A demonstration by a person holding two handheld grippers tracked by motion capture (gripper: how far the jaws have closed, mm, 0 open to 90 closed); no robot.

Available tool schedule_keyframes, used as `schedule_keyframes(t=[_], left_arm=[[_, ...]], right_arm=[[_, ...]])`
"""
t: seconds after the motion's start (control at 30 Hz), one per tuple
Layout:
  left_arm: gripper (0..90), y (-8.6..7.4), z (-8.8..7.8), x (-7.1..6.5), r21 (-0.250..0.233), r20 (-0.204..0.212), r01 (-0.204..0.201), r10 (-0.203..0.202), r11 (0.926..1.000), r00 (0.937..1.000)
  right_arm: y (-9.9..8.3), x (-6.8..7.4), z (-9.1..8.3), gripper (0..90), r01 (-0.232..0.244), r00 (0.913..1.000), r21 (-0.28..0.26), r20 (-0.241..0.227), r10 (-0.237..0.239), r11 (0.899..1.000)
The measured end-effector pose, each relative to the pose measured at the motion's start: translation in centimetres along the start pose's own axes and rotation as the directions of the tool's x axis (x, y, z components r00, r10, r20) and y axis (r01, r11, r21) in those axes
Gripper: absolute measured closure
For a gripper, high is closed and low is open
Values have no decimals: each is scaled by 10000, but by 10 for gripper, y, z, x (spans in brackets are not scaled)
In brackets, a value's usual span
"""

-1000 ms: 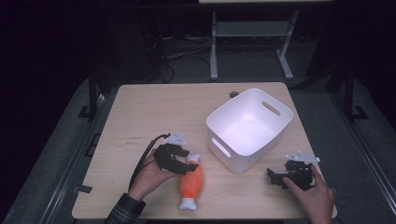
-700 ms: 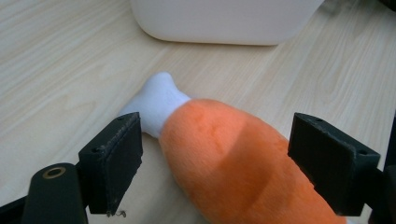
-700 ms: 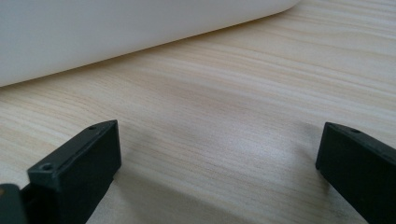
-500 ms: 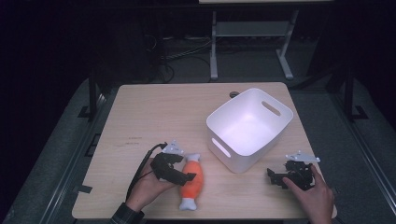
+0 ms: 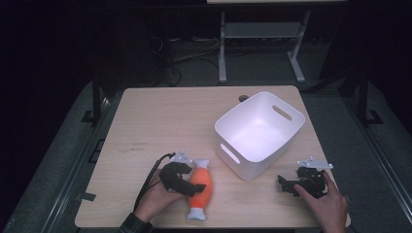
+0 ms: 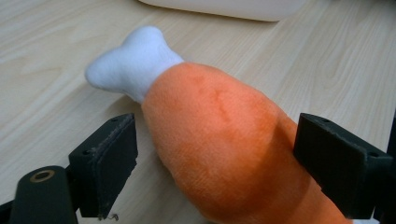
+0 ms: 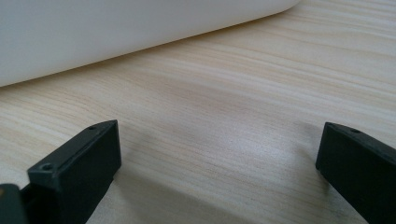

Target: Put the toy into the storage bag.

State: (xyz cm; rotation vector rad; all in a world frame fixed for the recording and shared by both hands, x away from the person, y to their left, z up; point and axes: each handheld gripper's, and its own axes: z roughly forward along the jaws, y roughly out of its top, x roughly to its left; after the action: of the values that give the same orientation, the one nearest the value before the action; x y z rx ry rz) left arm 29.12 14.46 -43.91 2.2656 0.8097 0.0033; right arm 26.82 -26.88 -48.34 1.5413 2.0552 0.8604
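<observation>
Left gripper (image 6: 215,172) lowered over toy (image 6: 233,140) near bin (image 5: 260,133), fingers just spread, straddling orange middle unpinched. Soft, light plush; middle best gripped. Right gripper (image 7: 219,172) fingers spread.

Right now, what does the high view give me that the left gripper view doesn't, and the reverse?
High view only: the whole white plastic bin, the right gripper parked on the wooden table.
Left gripper view only: gaps between its black pads and the orange plush drumstick, so no grip yet; the jaws have just been opening.
Both: the drumstick lying between the left gripper.
</observation>
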Motion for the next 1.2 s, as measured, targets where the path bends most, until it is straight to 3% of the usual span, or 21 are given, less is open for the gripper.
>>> schedule_keyframes(t=[0.5,0.57,1.2], left_arm=[[144,2,16,-6,67,682,-61,56,10000,9977],[197,2,17,-7,50,935,-47,42,10000,9956],[415,8,9,-7,27,1224,-329,323,9995,9920]], right_arm=[[0,0,0,0,4,10000,1,0,-4,10000],[0,0,0,0,0,10000,2,-1,0,10000],[0,0,0,0,-5,10000,2,-1,5,10000]])
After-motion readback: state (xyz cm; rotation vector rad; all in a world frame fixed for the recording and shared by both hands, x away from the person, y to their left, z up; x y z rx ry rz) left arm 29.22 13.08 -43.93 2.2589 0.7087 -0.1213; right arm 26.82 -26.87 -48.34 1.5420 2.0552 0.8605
